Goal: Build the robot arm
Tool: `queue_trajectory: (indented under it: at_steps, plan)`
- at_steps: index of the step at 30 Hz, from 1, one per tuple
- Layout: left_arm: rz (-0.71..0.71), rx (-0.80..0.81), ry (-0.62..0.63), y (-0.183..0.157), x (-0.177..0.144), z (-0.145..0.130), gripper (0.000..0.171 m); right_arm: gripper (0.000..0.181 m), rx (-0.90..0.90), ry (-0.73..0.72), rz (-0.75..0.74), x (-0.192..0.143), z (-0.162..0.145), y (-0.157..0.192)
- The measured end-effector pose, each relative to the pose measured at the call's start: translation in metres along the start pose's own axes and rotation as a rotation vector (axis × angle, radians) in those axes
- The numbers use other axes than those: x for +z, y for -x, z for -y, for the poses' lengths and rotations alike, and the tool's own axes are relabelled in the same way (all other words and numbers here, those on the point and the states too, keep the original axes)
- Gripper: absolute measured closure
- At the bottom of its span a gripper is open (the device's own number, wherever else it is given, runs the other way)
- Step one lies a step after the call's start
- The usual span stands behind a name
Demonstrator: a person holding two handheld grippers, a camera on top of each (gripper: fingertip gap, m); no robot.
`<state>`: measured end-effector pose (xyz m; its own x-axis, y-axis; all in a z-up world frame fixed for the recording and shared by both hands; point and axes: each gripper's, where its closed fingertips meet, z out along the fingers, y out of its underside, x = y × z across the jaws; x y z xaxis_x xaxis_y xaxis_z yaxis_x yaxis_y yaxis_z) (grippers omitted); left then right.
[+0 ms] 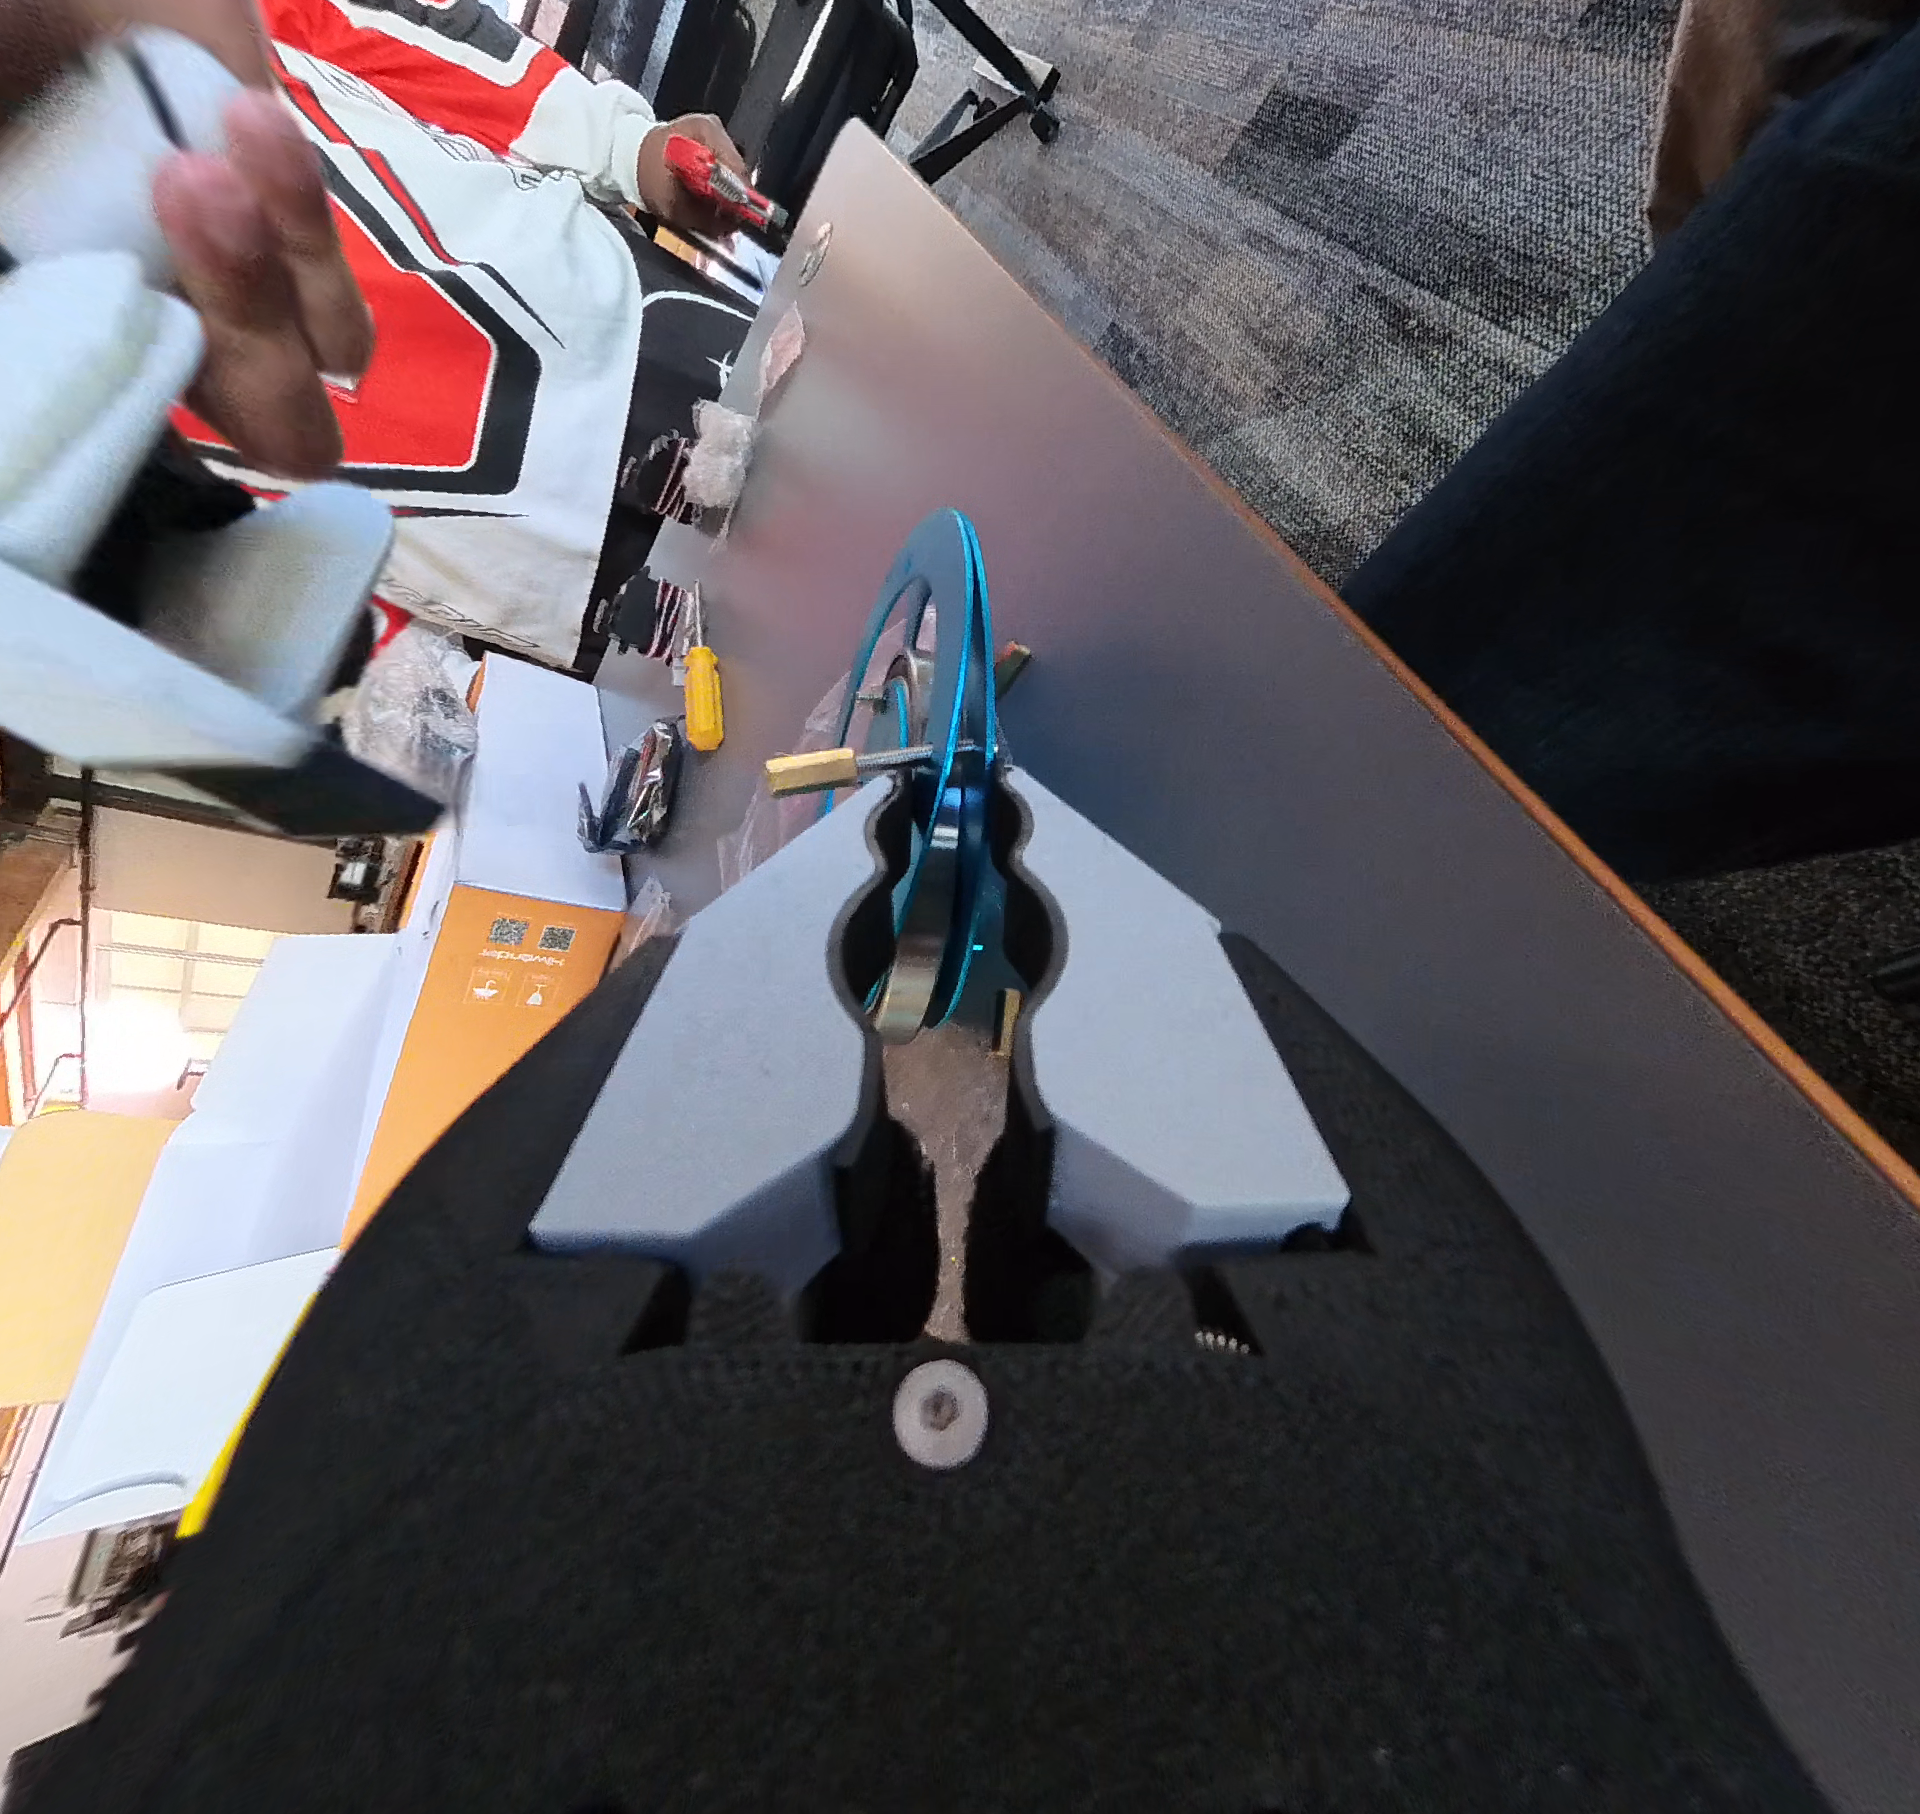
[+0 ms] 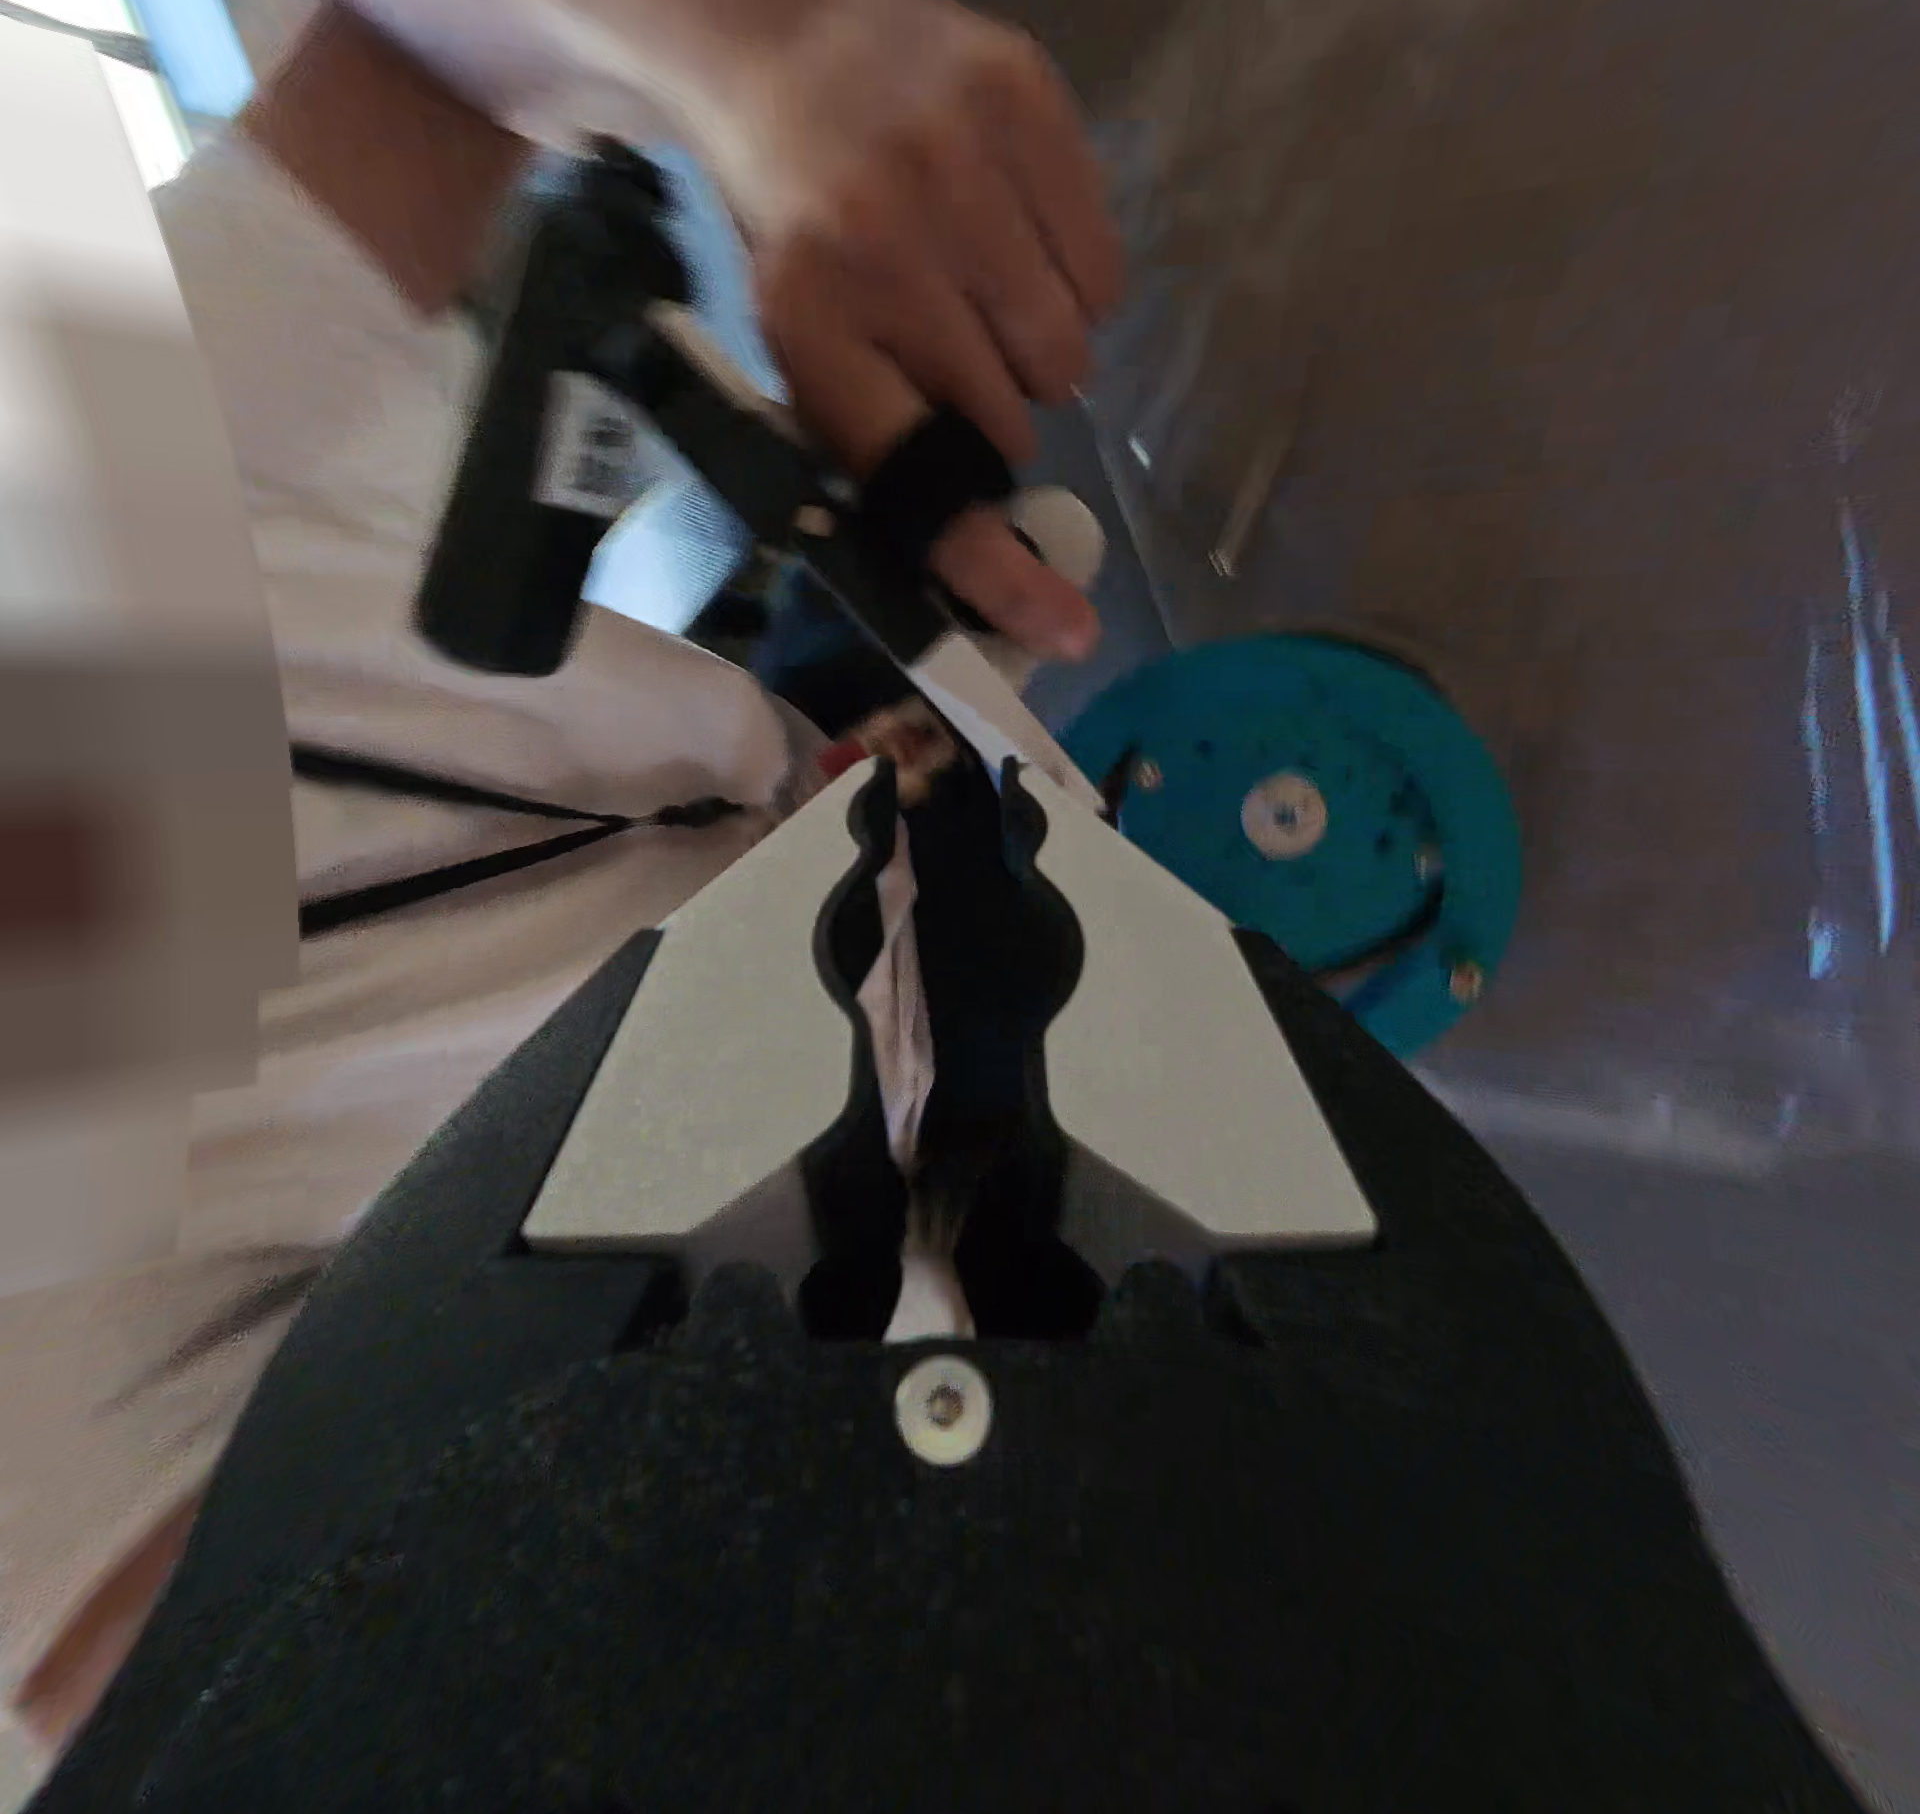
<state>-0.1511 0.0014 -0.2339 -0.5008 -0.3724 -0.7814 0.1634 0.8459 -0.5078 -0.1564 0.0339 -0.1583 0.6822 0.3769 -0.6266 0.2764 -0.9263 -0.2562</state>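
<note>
My left gripper (image 1: 951, 788) is shut on the rim of a blue metal disc assembly (image 1: 961, 642) and holds it on edge over the grey table (image 1: 1403, 985). A brass standoff (image 1: 810, 772) on a threaded screw sticks out of the disc to the left. My right gripper (image 2: 948, 772) is blurred, with its jaws close together and a narrow gap between them. Something small and brownish shows at its tips, but I cannot tell whether it is held. It is just left of the blue disc (image 2: 1351, 777). It also appears blurred at upper left in the left wrist view (image 1: 353, 793), apart from the disc.
A yellow-handled screwdriver (image 1: 703, 699), small plastic bags (image 1: 634, 798) and an orange and white box (image 1: 520, 891) lie on the table's far side. A person in a red and white jacket (image 1: 447, 310) holds a red tool (image 1: 717, 180). Grey carpet (image 1: 1351, 154) lies beyond the table's orange edge. The gap from one gripper's tips to the other's is roughly 8 cm.
</note>
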Motion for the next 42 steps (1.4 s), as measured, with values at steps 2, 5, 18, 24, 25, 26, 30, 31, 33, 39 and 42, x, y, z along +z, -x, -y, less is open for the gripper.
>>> queue_trajectory:
  at_steps: [2,5,18,24,25,26,30,31,33,39,42]
  plan:
    - [-0.008,-0.010,-0.006,0.000,-0.001,0.000,0.158,0.159,-0.219,-0.127,0.176,-0.014,0.007,0.015]
    - [-0.020,-0.027,-0.013,0.001,-0.003,-0.001,0.158,0.146,-0.542,-0.328,0.329,-0.028,0.018,0.017]
    - [-0.039,-0.146,-0.070,0.009,-0.008,-0.003,0.157,0.155,-1.401,0.181,0.504,0.017,-0.008,-0.034]
    - [-0.040,-0.163,-0.078,0.010,-0.008,-0.003,0.157,0.159,-1.479,0.345,0.655,0.030,-0.022,-0.027]
    - [-0.040,-0.166,-0.080,0.010,-0.008,-0.004,0.157,0.161,-1.495,0.366,0.655,0.032,-0.022,-0.028]
    - [-0.043,-0.167,-0.080,0.010,-0.008,-0.004,0.157,0.163,-1.506,0.380,0.657,0.033,-0.022,-0.028]
    - [-0.043,-0.172,-0.080,0.011,-0.008,-0.004,0.157,0.177,-1.534,0.394,0.649,0.034,-0.021,-0.027]
    - [-0.044,-0.178,-0.083,0.011,-0.008,-0.004,0.157,0.177,-1.540,0.392,0.641,0.034,-0.021,-0.027]
    - [-0.039,-0.180,-0.084,0.012,-0.009,-0.005,0.157,0.177,-1.513,0.398,0.624,0.033,-0.020,-0.025]
    - [-0.032,-0.181,-0.081,0.015,-0.010,-0.006,0.158,0.174,-1.290,0.440,0.494,0.034,-0.022,-0.020]
    - [-0.022,-0.169,-0.078,0.015,-0.009,-0.005,0.158,0.176,-1.149,0.504,0.374,0.034,-0.022,-0.023]
